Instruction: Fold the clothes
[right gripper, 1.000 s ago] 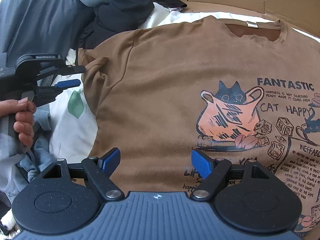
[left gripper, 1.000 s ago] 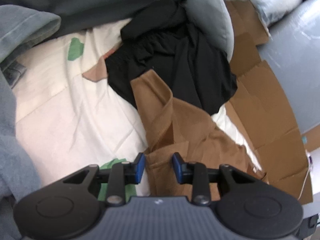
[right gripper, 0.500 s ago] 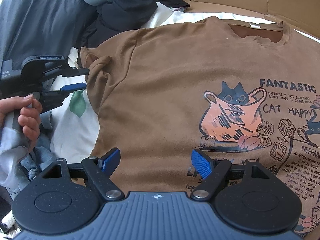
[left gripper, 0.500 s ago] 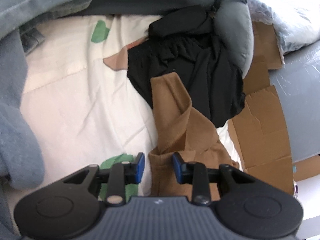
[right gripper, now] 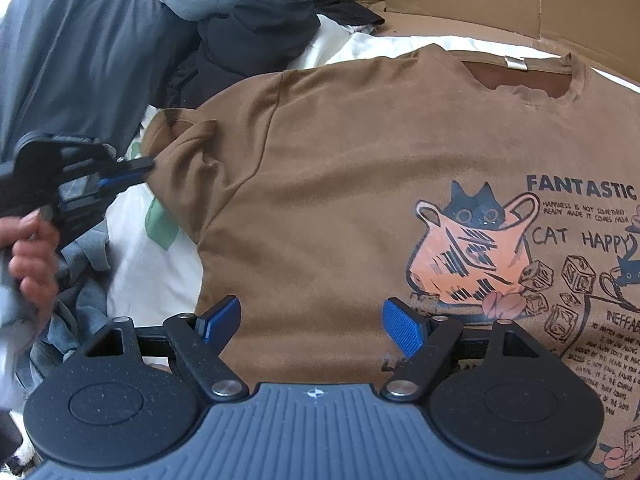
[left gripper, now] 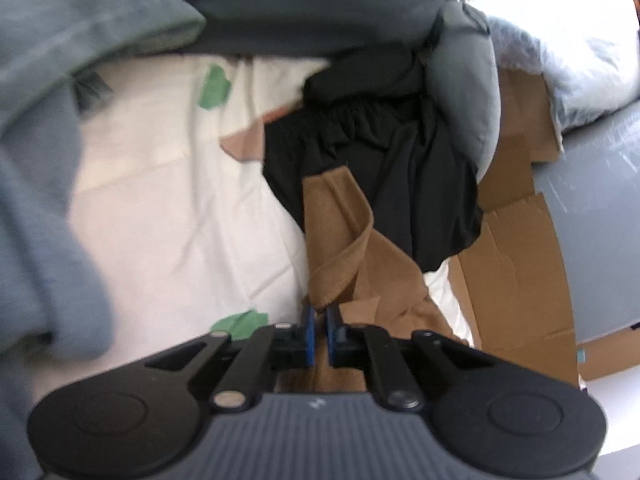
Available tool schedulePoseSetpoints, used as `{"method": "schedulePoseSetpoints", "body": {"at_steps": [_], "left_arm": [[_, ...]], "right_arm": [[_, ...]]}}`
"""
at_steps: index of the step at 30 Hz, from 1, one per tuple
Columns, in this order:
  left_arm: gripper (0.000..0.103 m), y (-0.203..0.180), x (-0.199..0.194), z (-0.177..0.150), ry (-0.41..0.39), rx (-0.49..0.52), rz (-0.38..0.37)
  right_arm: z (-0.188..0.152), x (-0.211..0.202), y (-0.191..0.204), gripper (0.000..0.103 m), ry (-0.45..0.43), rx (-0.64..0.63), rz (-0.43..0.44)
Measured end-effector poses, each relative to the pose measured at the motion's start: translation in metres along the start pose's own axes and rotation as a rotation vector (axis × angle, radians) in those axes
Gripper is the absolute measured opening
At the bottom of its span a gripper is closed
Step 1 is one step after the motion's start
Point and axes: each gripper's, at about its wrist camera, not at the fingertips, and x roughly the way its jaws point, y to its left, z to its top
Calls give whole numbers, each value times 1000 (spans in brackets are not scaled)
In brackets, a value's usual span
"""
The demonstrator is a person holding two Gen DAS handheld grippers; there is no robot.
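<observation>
The brown T-shirt [right gripper: 360, 200] reads "FANTASTIC" and "CAT HAPPY" beside its cat print.

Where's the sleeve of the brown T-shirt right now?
The sleeve is at the left of the right wrist view, bunched on the white sheet; the left tongs are shut on its hem, beside the black garment.

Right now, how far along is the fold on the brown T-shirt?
Done: the brown T-shirt lies spread print-up on the white sheet. In hand: the left gripper has just closed on the sleeve edge. The right gripper hovers open over the shirt's body. Left: no fold shows yet; sleeves and body remain.
</observation>
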Motion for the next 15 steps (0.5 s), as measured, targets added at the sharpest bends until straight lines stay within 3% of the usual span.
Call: {"method": "schedulePoseSetpoints", "body": {"at_steps": [7, 15], "left_arm": [[5, 14, -37, -15, -80, 2, 71], [5, 45, -46, -30, -103, -64, 132]], "right_arm": [[2, 3, 7, 83, 3, -14, 23], [20, 10, 20, 83, -18, -60, 55]]}}
